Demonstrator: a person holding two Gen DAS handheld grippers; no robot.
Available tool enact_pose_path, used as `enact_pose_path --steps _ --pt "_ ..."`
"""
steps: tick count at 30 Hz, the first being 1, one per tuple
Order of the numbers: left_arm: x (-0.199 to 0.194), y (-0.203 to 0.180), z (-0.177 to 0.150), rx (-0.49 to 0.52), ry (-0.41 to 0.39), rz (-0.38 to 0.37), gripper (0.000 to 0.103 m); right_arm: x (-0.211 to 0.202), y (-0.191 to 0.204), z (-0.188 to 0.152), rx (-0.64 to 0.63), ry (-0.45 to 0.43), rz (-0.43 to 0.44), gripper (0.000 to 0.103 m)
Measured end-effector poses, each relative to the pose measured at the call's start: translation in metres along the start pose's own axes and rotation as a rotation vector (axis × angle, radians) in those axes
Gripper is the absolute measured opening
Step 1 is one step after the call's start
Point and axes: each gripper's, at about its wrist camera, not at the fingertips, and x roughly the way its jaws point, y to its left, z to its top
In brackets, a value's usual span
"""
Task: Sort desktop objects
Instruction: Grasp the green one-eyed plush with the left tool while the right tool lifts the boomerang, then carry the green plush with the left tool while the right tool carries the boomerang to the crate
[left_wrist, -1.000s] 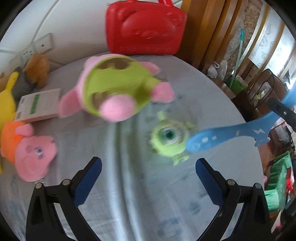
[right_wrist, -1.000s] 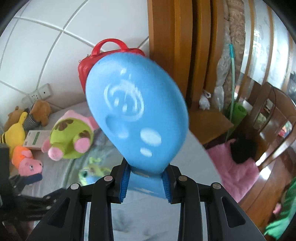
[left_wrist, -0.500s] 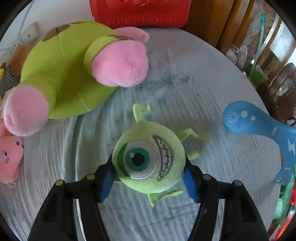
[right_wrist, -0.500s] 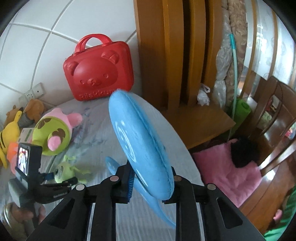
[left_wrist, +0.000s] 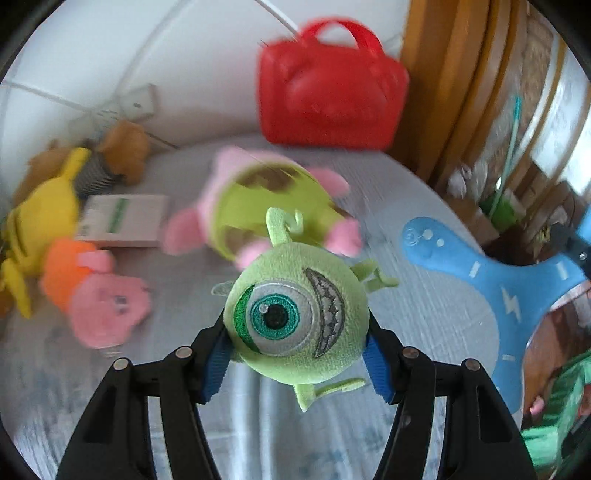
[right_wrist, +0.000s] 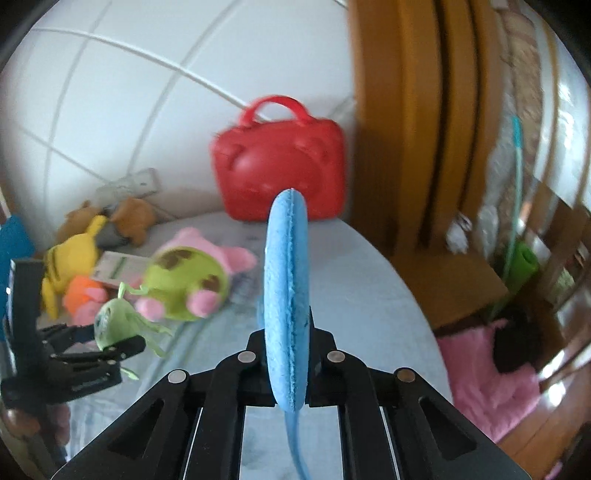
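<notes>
A round green one-eyed plush (left_wrist: 295, 317) hangs above the grey tablecloth (left_wrist: 424, 317) with my left gripper (left_wrist: 295, 363) shut on its sides, the blue pads pressing into it. From the right wrist view the same plush (right_wrist: 114, 321) shows in the left gripper (right_wrist: 110, 345) at the lower left. My right gripper (right_wrist: 288, 354) is shut on a flat blue three-armed foam toy (right_wrist: 286, 277), which stands edge-on and upright between its fingers. In the left wrist view that blue toy (left_wrist: 461, 273) spreads across the right side.
A red bear-face case (left_wrist: 328, 99) stands at the back by the tiled wall. Left of it lie a green-and-pink plush (left_wrist: 266, 199), a pink-and-orange plush (left_wrist: 107, 299), a yellow plush (left_wrist: 40, 221), a brown plush (left_wrist: 122, 151) and a white box (left_wrist: 122, 218). Wooden chairs (right_wrist: 424, 147) border the table's right edge.
My left gripper came down open over the green plush, shut on it and has lifted it off the cloth. The blue toy in my right gripper has turned from face-on to edge-on.
</notes>
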Motion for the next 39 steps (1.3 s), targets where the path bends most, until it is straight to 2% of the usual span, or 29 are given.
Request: enact_pose_path --steps 5,10,20,23,29,39 --pt "-0.066 0.062 -0.008 -0.062 -0.085 0.054 0.062 -0.016 0.067 0.012 -0.082 -0.029 0.102 0.008" --pt "-0.124 0.126 -0.022 -0.124 -0.132 0.124 0.062 -0.026 0.155 0.017 -0.173 -0.031 0.219 0.008" --pt "-0.217 0.26 -0.079 -0.239 -0.192 0.282 0.062 -0.037 0.334 0.008 -0.313 -0.009 0.429 0.008" --pt "-0.242 0.295 -0.1 -0.262 -0.198 0.318 0.062 -0.044 0.38 0.002 -0.349 -0.015 0.469 0.008" --pt "-0.279 0.344 -0.136 -0.329 -0.209 0.384 0.062 -0.055 0.459 -0.01 -0.426 -0.005 0.563 0.008" --pt "-0.328 0.384 -0.177 -0.474 -0.235 0.52 0.062 -0.064 0.543 -0.015 -0.594 -0.003 0.724 0.008"
